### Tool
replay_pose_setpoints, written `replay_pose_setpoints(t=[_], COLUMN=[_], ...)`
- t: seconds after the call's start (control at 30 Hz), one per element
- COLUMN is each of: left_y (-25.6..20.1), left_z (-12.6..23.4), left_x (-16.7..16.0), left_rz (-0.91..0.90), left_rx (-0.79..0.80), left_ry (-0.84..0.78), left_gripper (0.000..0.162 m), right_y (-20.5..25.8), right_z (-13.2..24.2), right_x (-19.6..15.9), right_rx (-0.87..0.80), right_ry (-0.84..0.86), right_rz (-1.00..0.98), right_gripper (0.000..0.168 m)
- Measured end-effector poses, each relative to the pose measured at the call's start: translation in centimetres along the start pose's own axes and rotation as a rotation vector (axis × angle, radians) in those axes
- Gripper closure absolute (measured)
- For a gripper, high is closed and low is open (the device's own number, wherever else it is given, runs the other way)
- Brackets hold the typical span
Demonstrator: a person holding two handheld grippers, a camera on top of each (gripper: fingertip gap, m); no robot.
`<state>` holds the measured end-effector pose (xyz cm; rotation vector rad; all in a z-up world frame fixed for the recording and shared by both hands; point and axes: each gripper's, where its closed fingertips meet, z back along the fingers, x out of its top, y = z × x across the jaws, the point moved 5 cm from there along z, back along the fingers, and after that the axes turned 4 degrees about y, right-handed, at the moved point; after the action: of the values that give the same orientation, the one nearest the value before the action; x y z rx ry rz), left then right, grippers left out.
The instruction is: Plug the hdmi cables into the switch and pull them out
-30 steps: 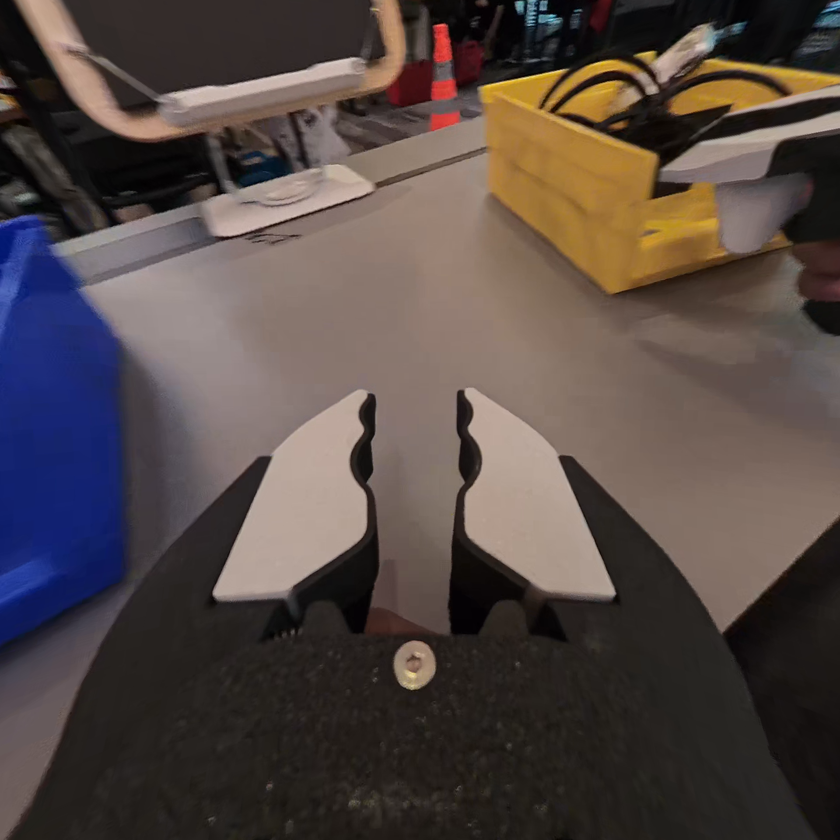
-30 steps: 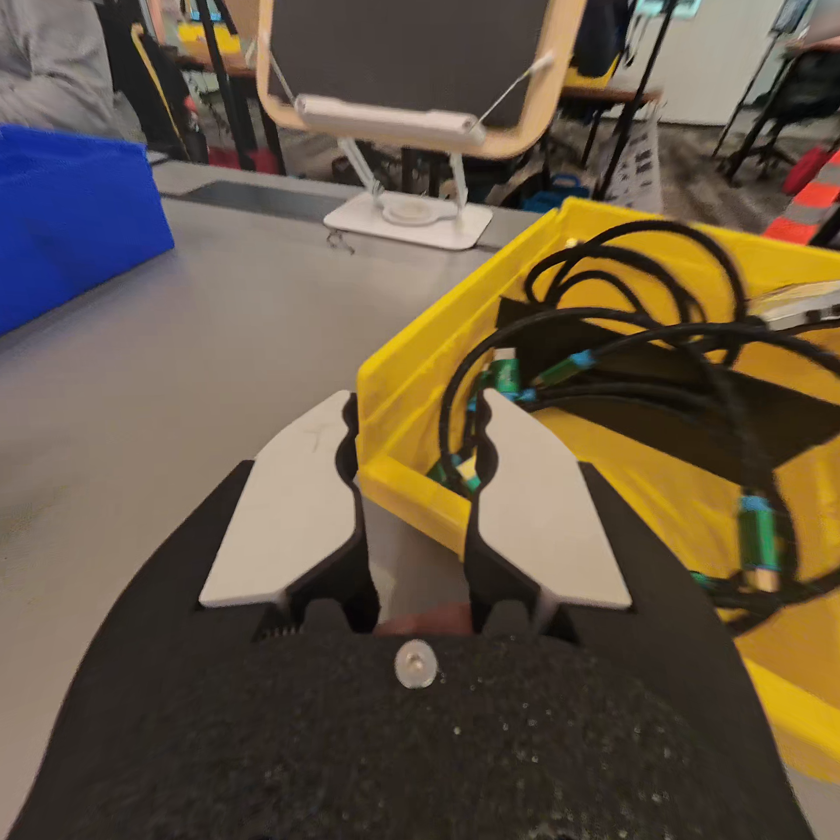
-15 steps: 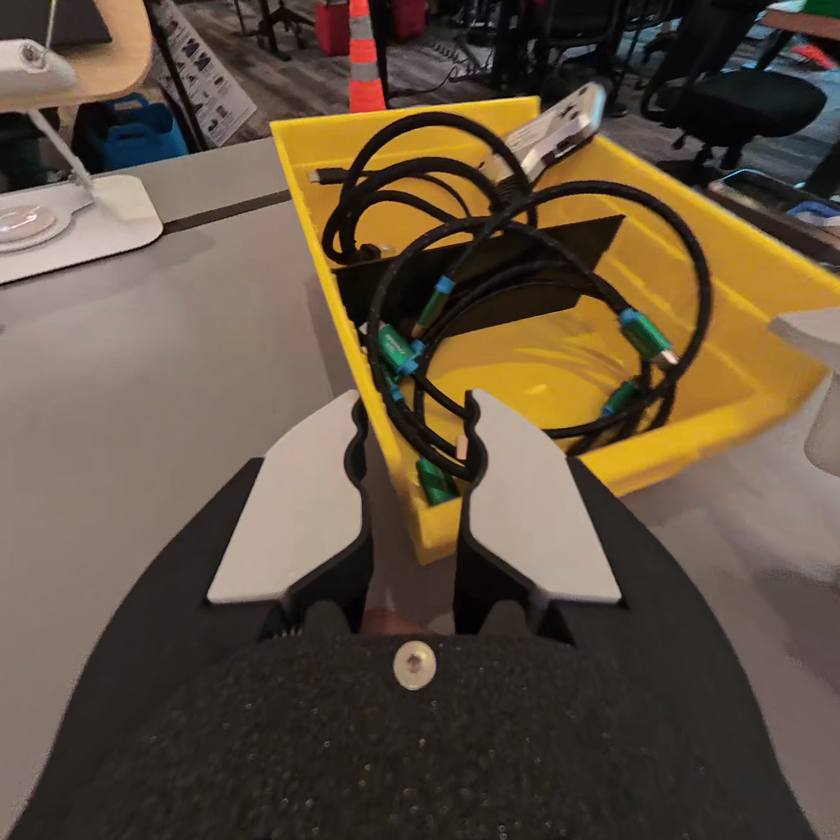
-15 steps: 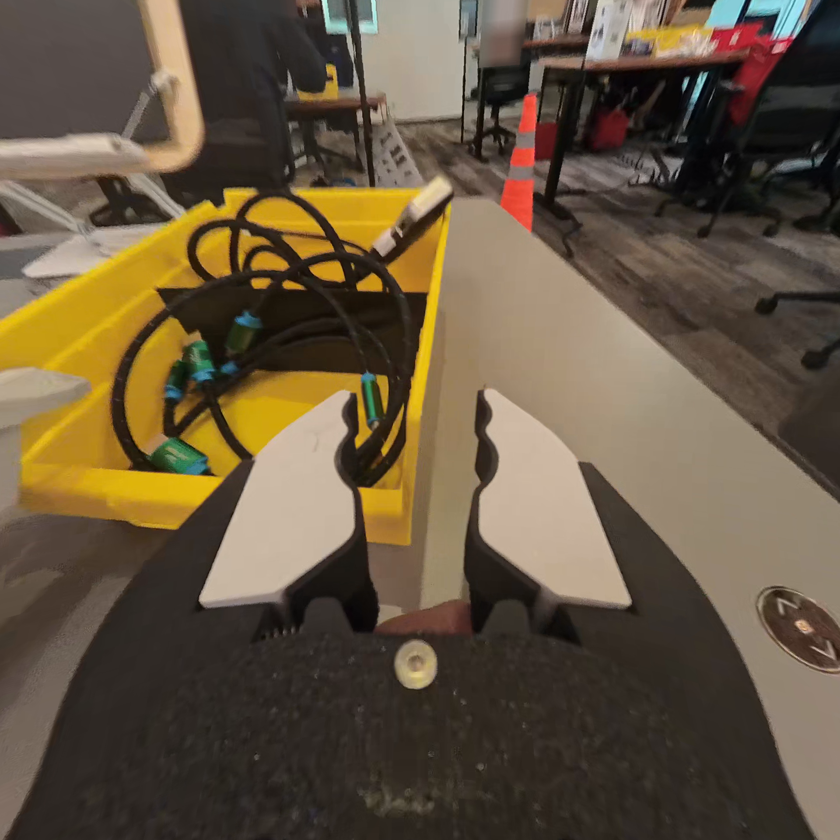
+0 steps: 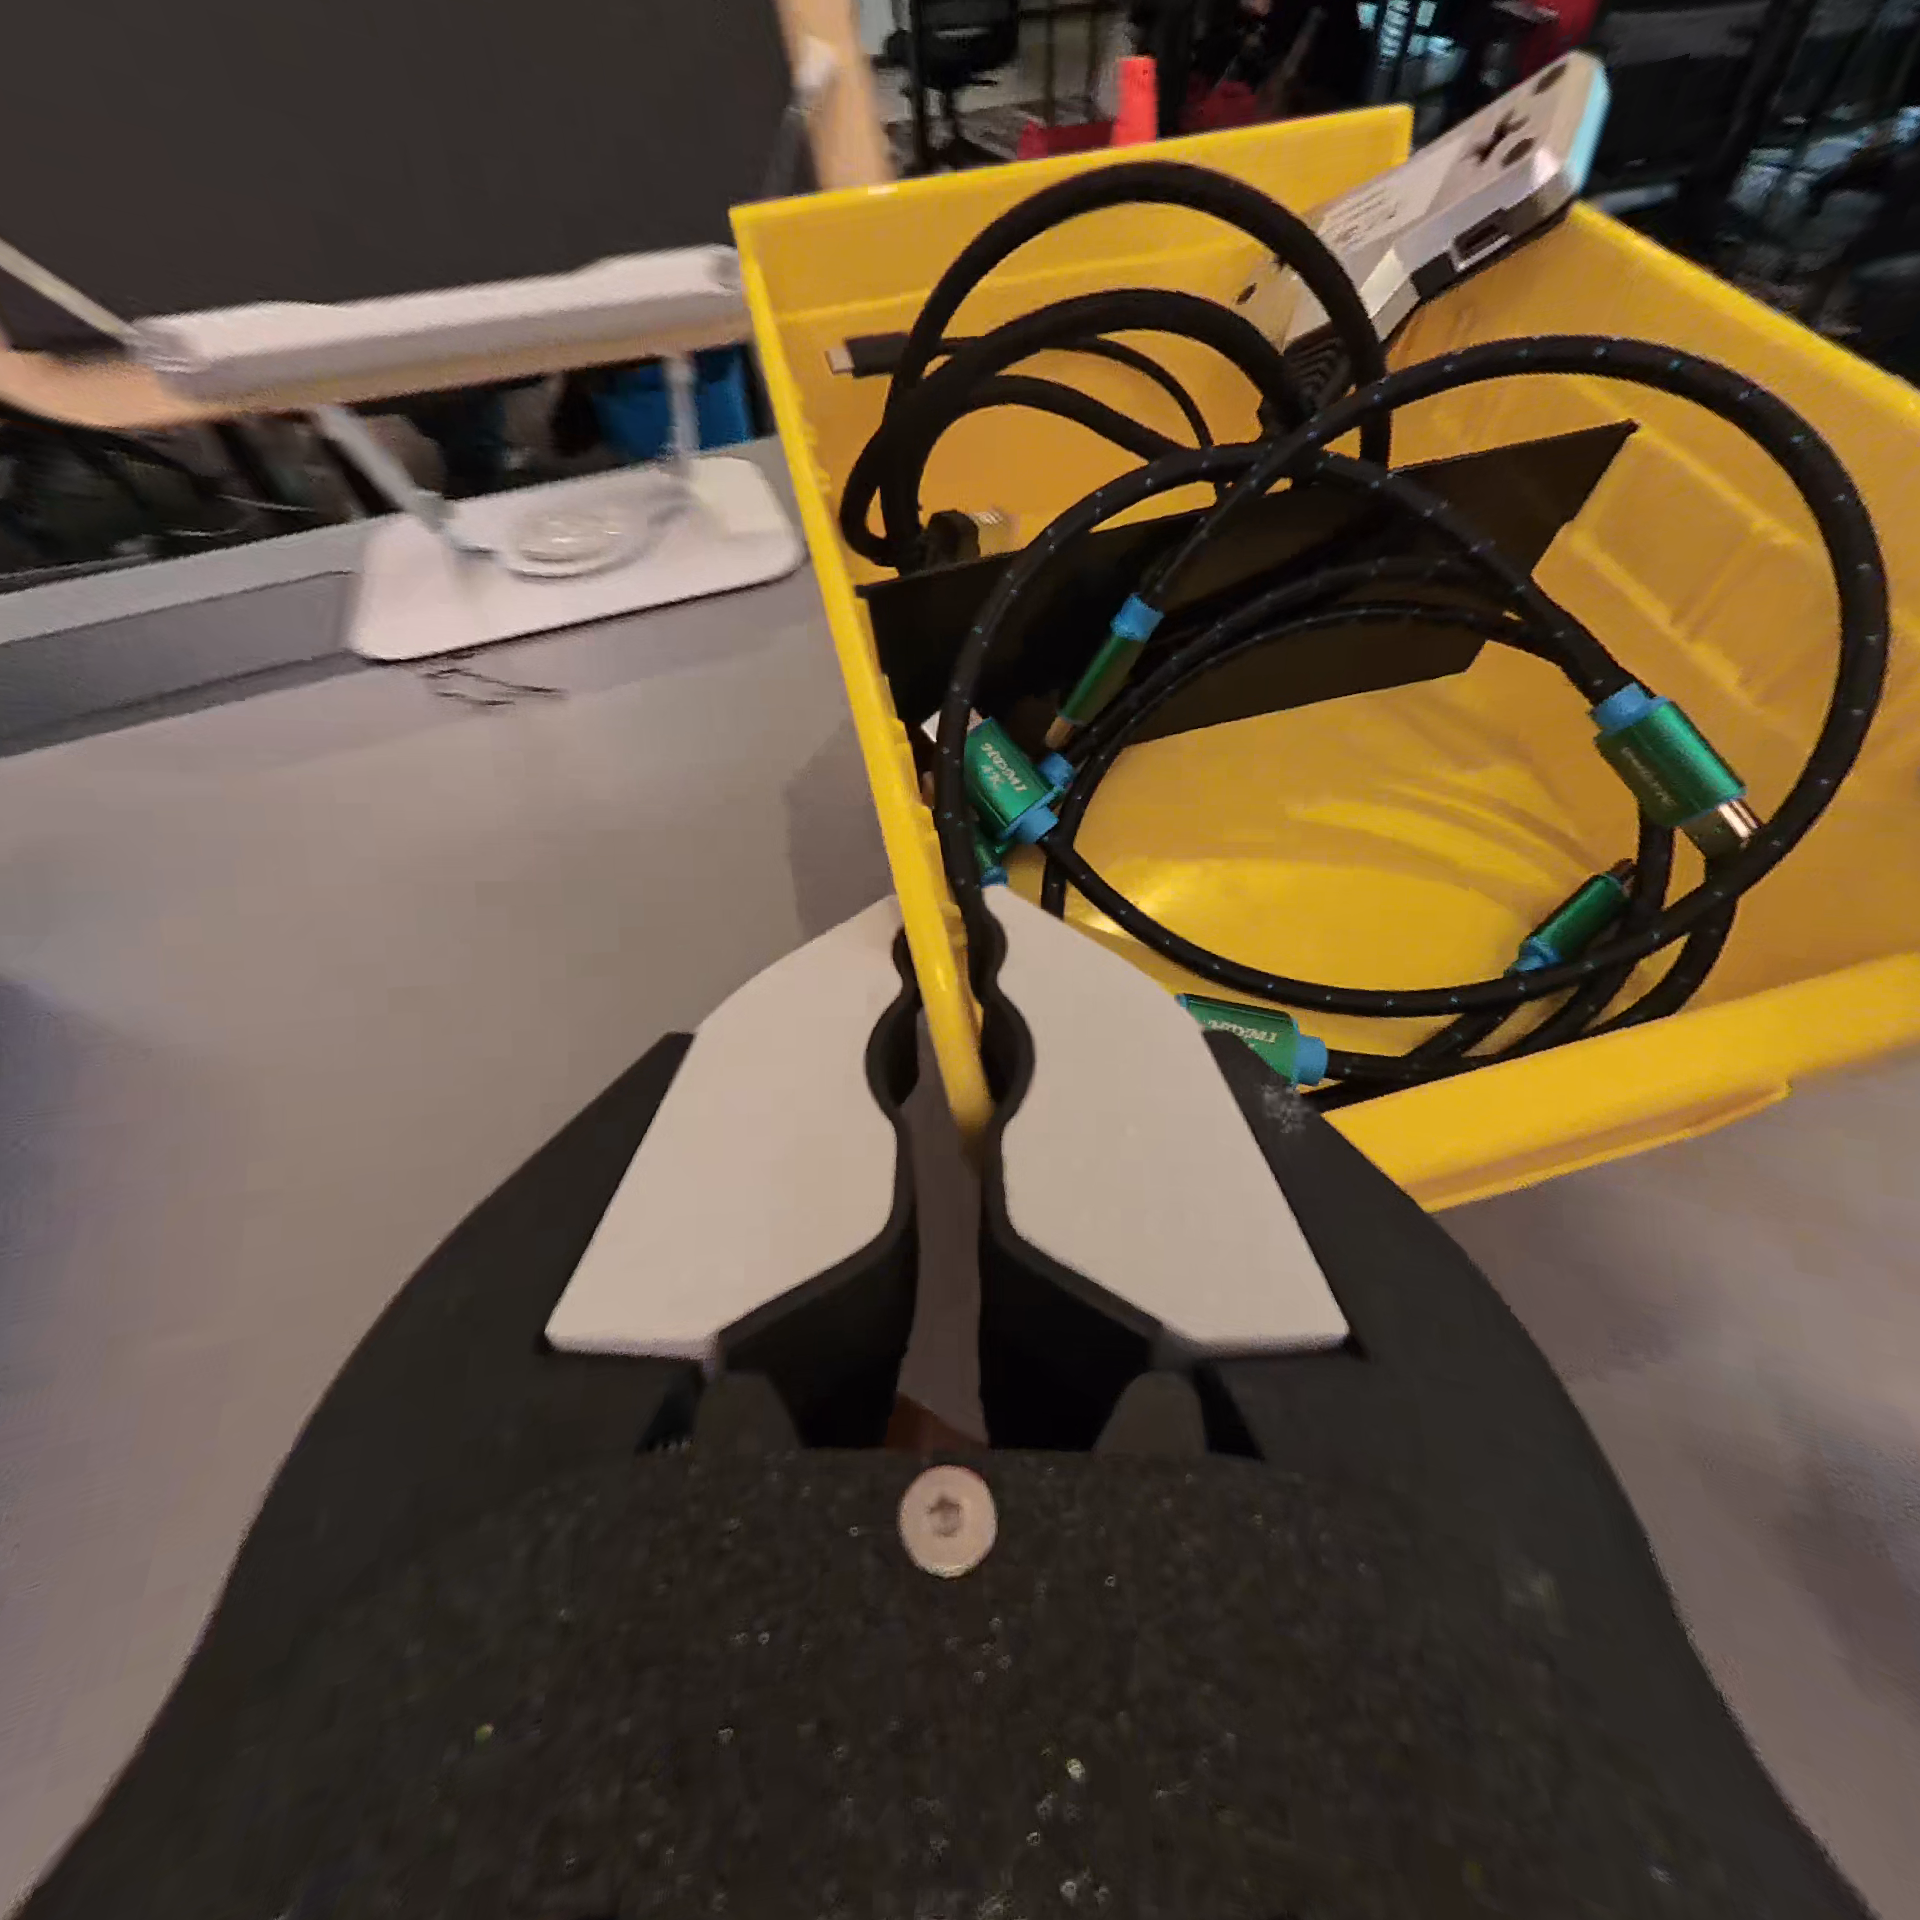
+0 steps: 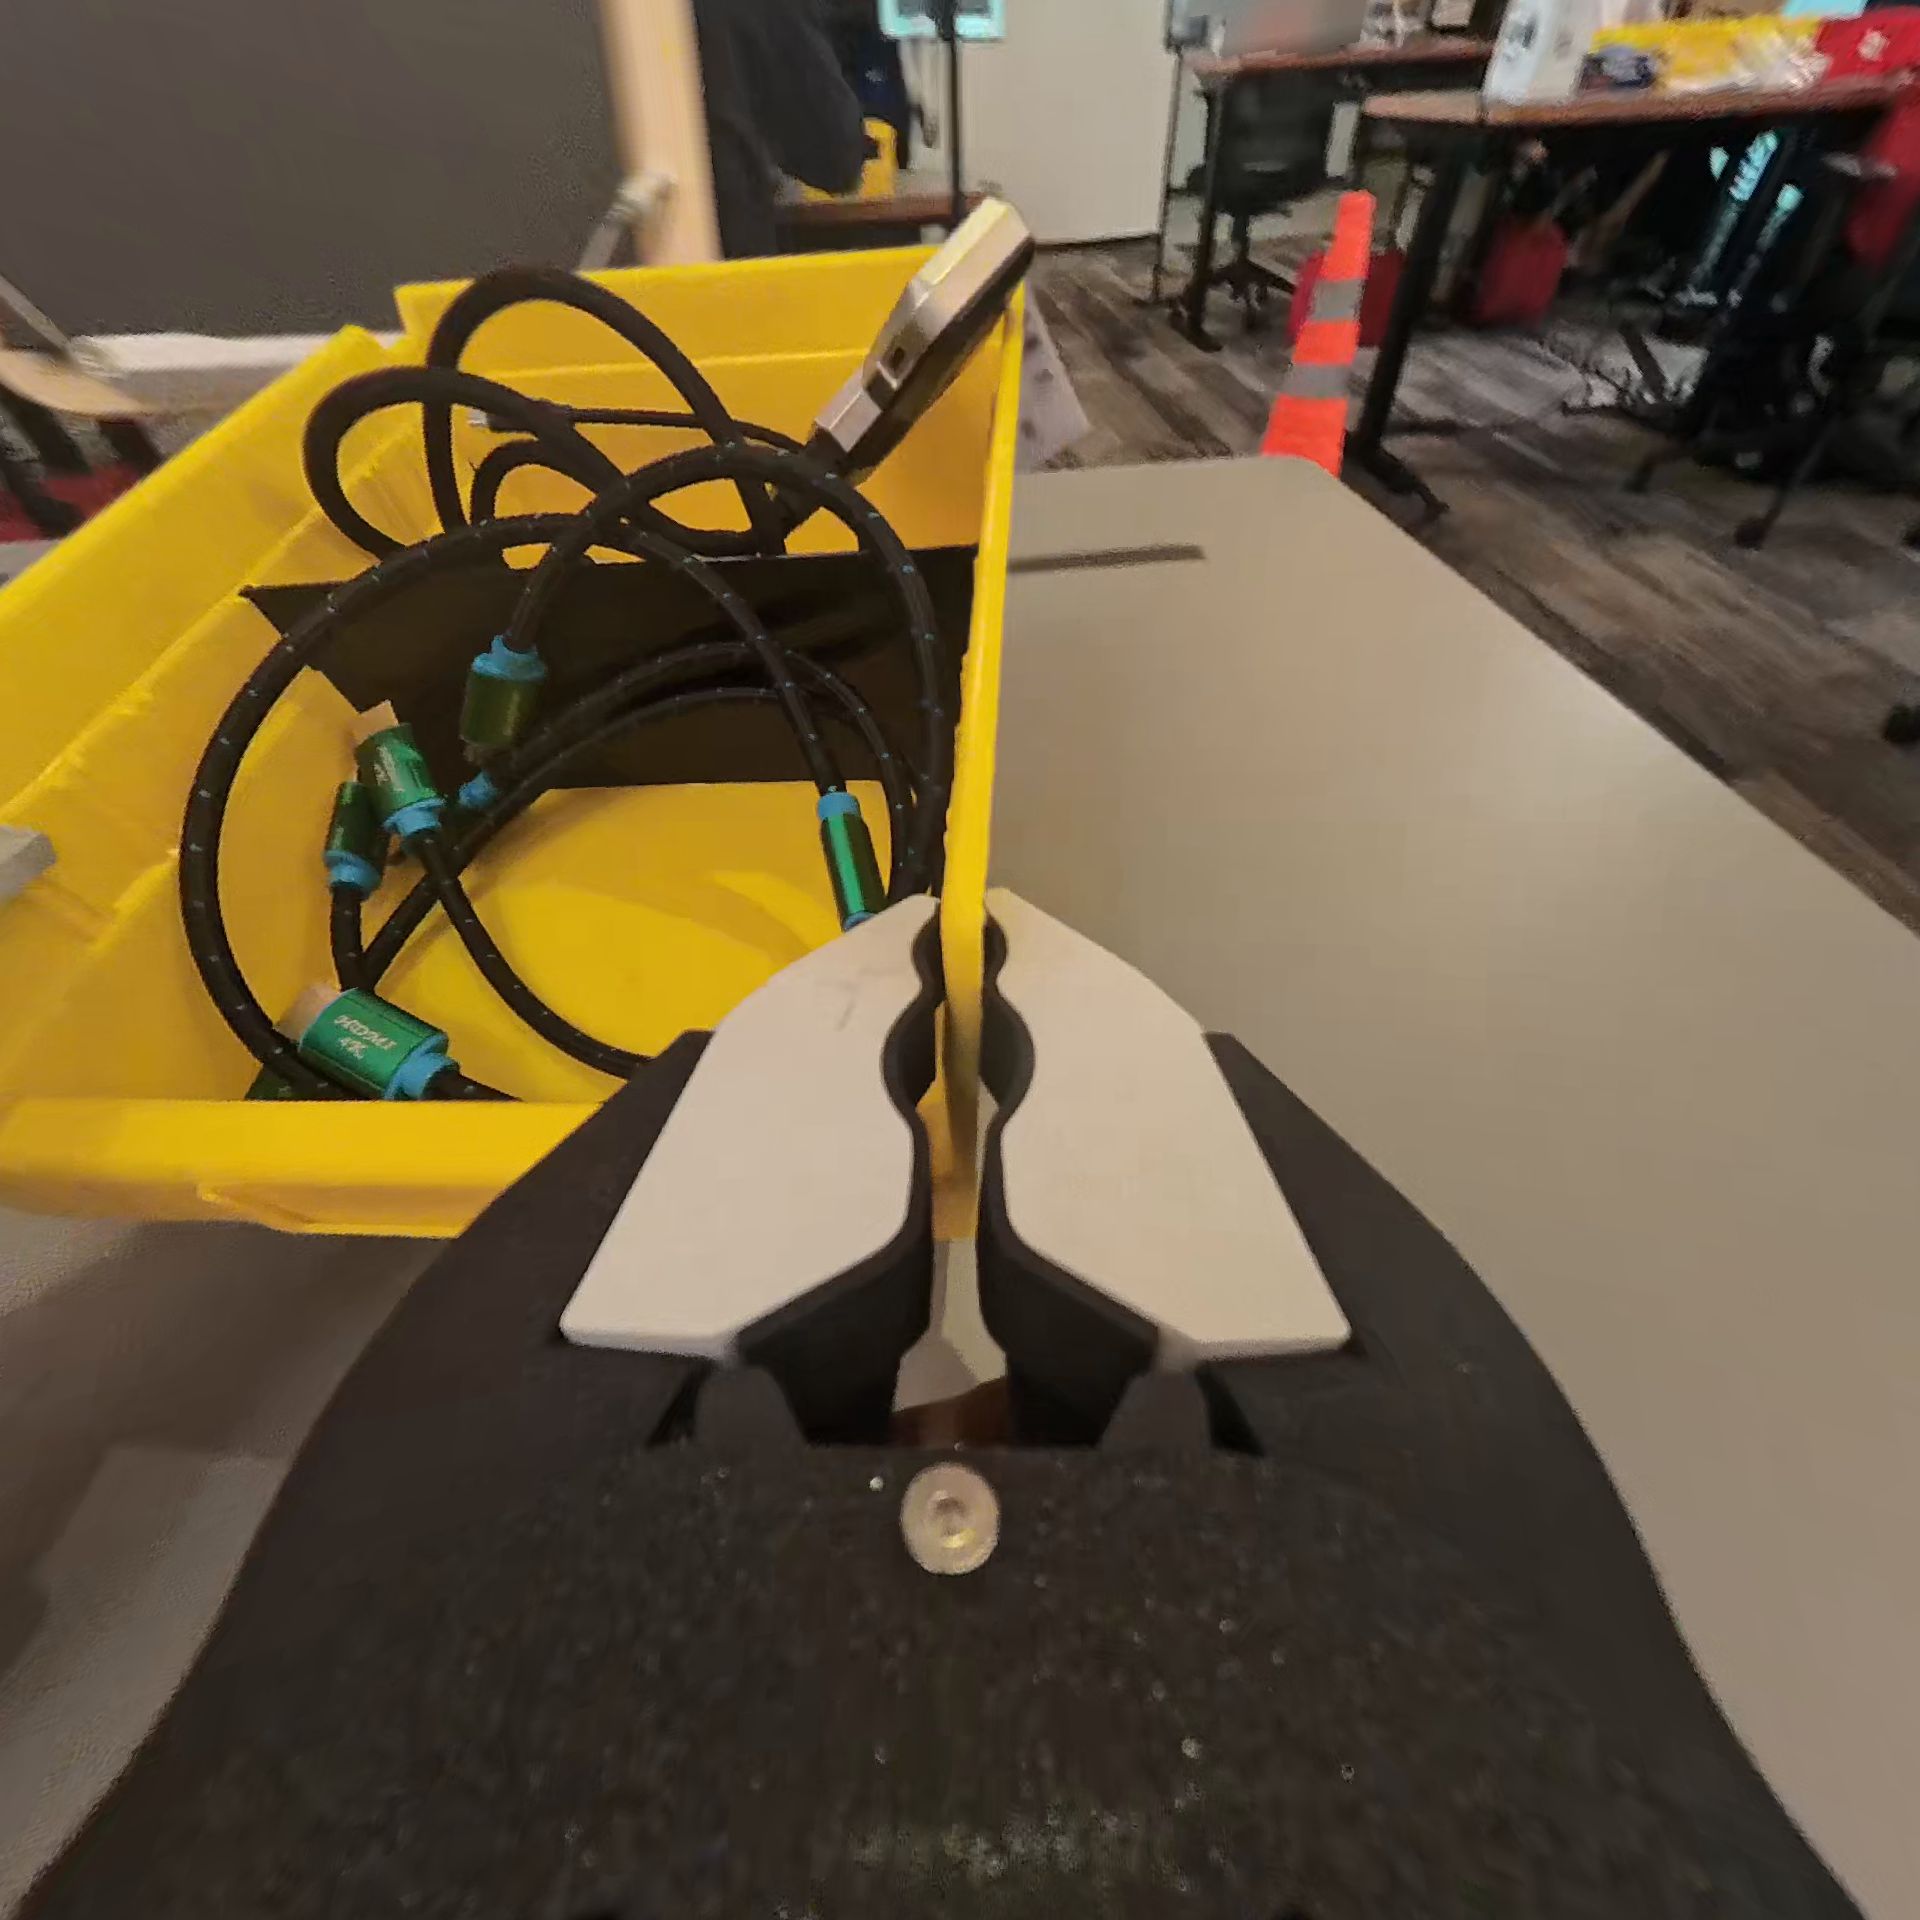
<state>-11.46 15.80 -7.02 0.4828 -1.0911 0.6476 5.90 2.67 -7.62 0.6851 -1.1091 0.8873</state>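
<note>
Left gripper [image 5: 948, 940] pinched nearly closed on left side wall of yellow bin [image 5: 1558, 1101], wall edge running between the pads, near the front corner. Right gripper [image 6: 961, 914] same story, clamped on the bin's right side wall [image 6: 987, 623], narrow gap filled by yellow plastic. Neither holding a cable. HDMI cables [image 5: 1455, 997] coiled loose in the front compartment, black braided, green plugs with blue collars [image 6: 364, 1039], loops tangled and riding up over the black divider [image 5: 1351, 623]. Silver switch [image 5: 1455, 197] propped tilted on the far right corner of the bin, partly over the rim [image 6: 925, 322], with what looks like its own black lead trailing into the rear compartment. Grey table [image 6: 1351, 831] under everything; white stand [image 5: 571, 561] beyond on the left. Probably gripping the bin to drag or tip it. Risks: thin wall slipping out of pads if pulled unevenly, bin twisting since grips sit only at front corners; switch sliding off the rim and dropping to table when bin jerks; tangled loops dragging several plugs out together later; a plug snagging on the divider.
</note>
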Motion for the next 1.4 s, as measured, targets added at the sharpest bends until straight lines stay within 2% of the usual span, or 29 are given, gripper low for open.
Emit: replay_pose_setpoints(t=[0.13,0.23,0.33,0.43,0.5,0.57,0.67,0.7,0.77,0.9,0.97,1.03,1.1,1.27,1.3,1.4], left_y=[7.1,11.6,14.9,17.0,17.1,16.8,17.8,18.9,22.8,36.1,40.3,42.0,43.0,42.4,42.2,42.5], left_z=[3.6,6.0,6.8,6.5,6.5,7.0,9.9,11.2,14.0,20.4,22.2,22.4,21.6,17.4,16.6,15.7], left_x=[-0.9,-2.7,-4.8,-6.7,-6.6,-6.2,-5.1,-4.8,-4.7,-8.4,-10.6,-11.8,-12.2,-10.7,-10.7,-10.9], left_rz=[0.055,0.106,0.155,0.180,0.203,0.203,0.247,0.252,0.232,0.100,0.154,0.184,0.189,0.274,0.255,0.195], left_rx=[0.108,0.181,0.213,0.223,0.142,0.047,0.005,0.024,0.132,0.567,0.536,0.423,0.377,0.125,0.119,0.232], left_ry=[0.002,0.030,0.079,0.103,0.113,0.113,-0.019,-0.056,-0.101,0.004,0.045,0.042,0.046,0.005,0.026,0.103], left_gripper=[0.157,0.157,0.158,0.157,0.155,0.139,0.130,0.129,0.130,0.128,0.123,0.122,0.121,0.127,0.127,0.133], right_y=[7.6,13.0,16.9,19.3,19.3,19.2,18.1,17.3,15.3,11.9,11.0,10.2,9.7,9.8,10.0,10.9], right_z=[-0.8,-1.1,-1.4,-1.7,-1.9,-1.9,-0.9,-0.5,0.1,0.1,0.0,-0.2,0.0,1.7,2.1,2.9], right_x=[0.8,-0.2,-2.2,-3.9,-3.8,-3.8,-4.3,-4.4,-4.5,-3.7,-3.6,-3.9,-4.3,-4.3,-4.4,-4.5], right_rx=[0.137,0.217,0.270,0.327,0.320,0.399,0.520,0.533,0.530,0.495,0.502,0.486,0.462,0.462,0.467,0.472], right_ry=[-0.020,0.007,0.072,0.106,0.112,0.111,0.142,0.139,0.122,0.117,0.122,0.141,0.149,0.095,0.083,0.054], right_rz=[0.037,0.061,0.064,0.178,0.218,0.228,0.283,0.300,0.320,0.198,0.123,0.101,0.103,0.148,0.170,0.239], right_gripper=[0.166,0.166,0.165,0.162,0.161,0.156,0.119,0.119,0.115,0.123,0.125,0.127,0.127,0.129,0.129,0.130])
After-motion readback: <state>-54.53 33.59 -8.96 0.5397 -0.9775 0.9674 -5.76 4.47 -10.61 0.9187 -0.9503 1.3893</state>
